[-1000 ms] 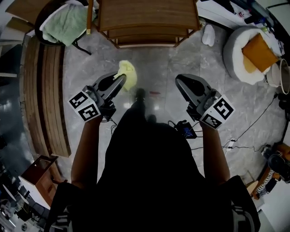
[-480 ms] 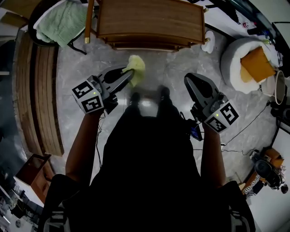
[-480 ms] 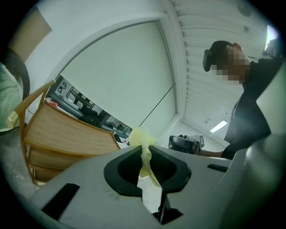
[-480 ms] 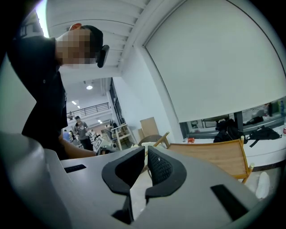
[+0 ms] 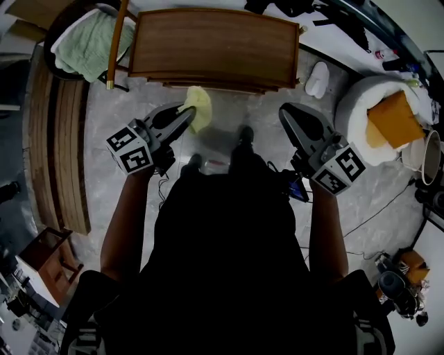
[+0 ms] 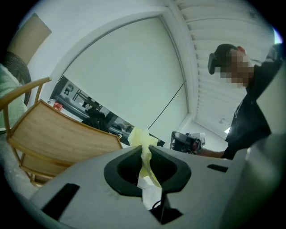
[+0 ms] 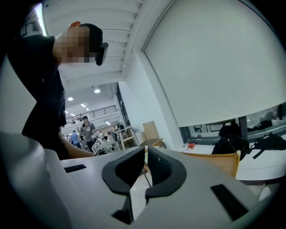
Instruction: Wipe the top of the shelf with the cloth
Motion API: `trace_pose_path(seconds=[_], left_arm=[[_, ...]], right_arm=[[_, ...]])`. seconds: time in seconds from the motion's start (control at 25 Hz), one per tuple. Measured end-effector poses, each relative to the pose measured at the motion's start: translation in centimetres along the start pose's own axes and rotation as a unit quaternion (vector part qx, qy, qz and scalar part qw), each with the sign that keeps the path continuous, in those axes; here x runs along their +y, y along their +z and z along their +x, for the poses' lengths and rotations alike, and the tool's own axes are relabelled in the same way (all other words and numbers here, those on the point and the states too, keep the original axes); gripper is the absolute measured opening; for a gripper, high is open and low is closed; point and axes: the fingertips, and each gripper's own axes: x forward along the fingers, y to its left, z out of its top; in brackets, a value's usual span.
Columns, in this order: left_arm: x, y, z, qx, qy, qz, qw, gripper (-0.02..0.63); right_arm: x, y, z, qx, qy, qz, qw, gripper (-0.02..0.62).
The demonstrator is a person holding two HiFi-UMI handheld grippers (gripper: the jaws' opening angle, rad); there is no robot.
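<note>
Containers noted first. To the left of the shelf (image 5: 215, 43), a dark round-rimmed basket (image 5: 58, 21) is seen, with a pale green towel (image 5: 90, 40) bundled in it. To the right of the shelf, a white round tub (image 5: 352, 104) is seen, with an orange cushion (image 5: 393, 118) lying in its hollow.

The cloth (image 5: 198, 108) is recorded as pale yellow, soft and crumpled into a loose wad. It is held in the air just in front of the shelf's front edge, toward the left half, and is not in contact with the wooden top. In the left gripper view the cloth (image 6: 142, 137) is drawn into a thin twisted strip between the jaws, with a small tuft standing above them.

The left gripper (image 5: 184, 115) is clamped on the cloth, jaws fully together on the fabric. The right gripper (image 5: 287, 115) is held in front of the shelf's right half; its jaws are brought almost together, only a narrow slit left, and nothing is gripped between them.

The shelf top is bare brown wood, with a raised rim.
</note>
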Motion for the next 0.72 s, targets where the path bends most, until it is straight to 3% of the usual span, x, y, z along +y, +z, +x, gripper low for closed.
trace_pose_path(seconds=[0.16, 0.52, 0.72], left_arm=[[-0.9, 0.3, 5.9, 0.015, 0.017, -0.001, 0.9997, 0.041], [-1.3, 0.3, 18.8, 0.053, 0.009, -0.023, 0.9983, 0.041], [0.3, -1.2, 23.4, 0.099, 0.017, -0.040, 0.9942, 0.041]], right_arm=[[-5.2, 1.4, -2.6, -0.004, 0.008, 0.001, 1.000, 0.032], [-14.8, 1.7, -6.2, -0.024, -0.030, 0.019, 0.999, 0.032], [-18.5, 1.2, -5.6, -0.006, -0.083, 0.028, 0.996, 0.032]])
